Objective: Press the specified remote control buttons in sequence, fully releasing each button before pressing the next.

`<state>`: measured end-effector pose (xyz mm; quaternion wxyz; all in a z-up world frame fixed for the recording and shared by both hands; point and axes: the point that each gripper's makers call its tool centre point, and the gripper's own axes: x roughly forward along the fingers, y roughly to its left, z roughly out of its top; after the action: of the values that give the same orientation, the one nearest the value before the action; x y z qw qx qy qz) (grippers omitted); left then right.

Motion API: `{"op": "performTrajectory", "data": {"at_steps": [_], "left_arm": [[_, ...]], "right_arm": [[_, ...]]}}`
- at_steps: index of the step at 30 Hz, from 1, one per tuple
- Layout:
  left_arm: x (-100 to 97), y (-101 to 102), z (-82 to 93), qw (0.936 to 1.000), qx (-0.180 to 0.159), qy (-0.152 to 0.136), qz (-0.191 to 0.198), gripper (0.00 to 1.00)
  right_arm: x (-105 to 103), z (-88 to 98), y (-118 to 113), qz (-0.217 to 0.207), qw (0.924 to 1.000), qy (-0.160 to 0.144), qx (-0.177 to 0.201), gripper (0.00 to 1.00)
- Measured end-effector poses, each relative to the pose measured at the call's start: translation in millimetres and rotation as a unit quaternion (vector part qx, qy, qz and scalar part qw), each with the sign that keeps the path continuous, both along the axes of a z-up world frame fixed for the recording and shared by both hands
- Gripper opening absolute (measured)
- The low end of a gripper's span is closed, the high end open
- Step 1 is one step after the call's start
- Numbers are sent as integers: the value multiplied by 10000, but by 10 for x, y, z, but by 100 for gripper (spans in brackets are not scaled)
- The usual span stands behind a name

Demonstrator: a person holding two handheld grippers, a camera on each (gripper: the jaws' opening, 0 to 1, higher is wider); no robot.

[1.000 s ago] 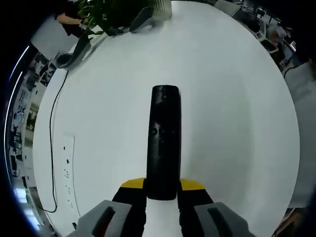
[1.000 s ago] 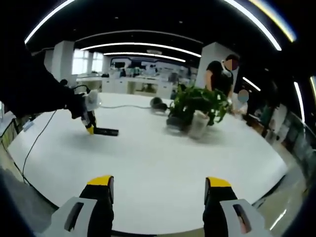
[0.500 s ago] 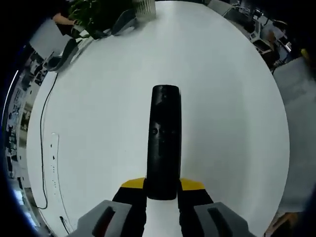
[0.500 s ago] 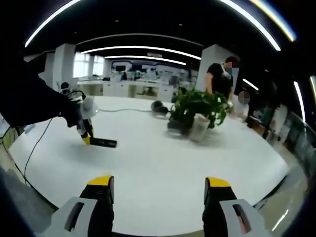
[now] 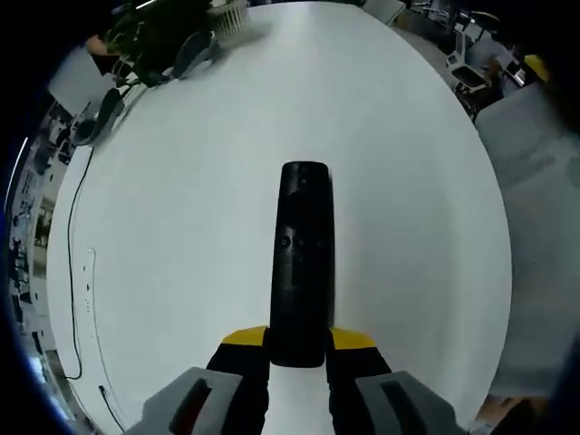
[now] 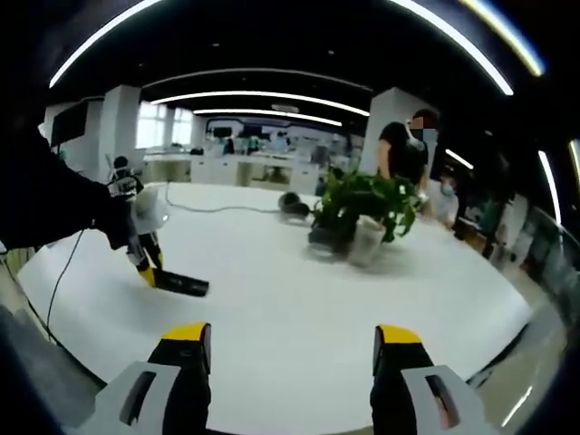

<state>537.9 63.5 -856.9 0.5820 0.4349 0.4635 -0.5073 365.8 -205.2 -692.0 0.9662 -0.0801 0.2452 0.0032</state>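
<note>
2 jaws of the left gripper clamp the remote; right gripper, jaws apart, should approach from 3 o'clock, pressing squarely

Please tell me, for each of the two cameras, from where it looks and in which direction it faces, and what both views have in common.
Left gripper view: rides on the left gripper, looking down along its jaws, which clamp the black remote control above the white table.
Right gripper view: rides on the right gripper, facing level across the table towards a potted plant; its jaws stand apart, and a dark sleeve shows at the left.
Shared: the remote control, the left gripper, the table and the plant.
</note>
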Motion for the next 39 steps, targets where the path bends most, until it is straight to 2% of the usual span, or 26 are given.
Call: {"op": "performTrajectory", "data": {"at_steps": [10,23,29,39], "left_arm": [[-485,18,115,10000,17,-5,-32,23],[-1135,38,117,9999,77,68,-41,23],[-1350,47,134,9999,79,78,-12,23],[-1593,32,127,9999,68,127,41,23]], "right_arm": [[-21,-10,6,30,10000,24,6,70],[-40,-37,58,164,9998,99,3,67],[-49,-47,63,174,9998,134,3,65],[-61,-83,84,226,9995,231,-37,62]]}}
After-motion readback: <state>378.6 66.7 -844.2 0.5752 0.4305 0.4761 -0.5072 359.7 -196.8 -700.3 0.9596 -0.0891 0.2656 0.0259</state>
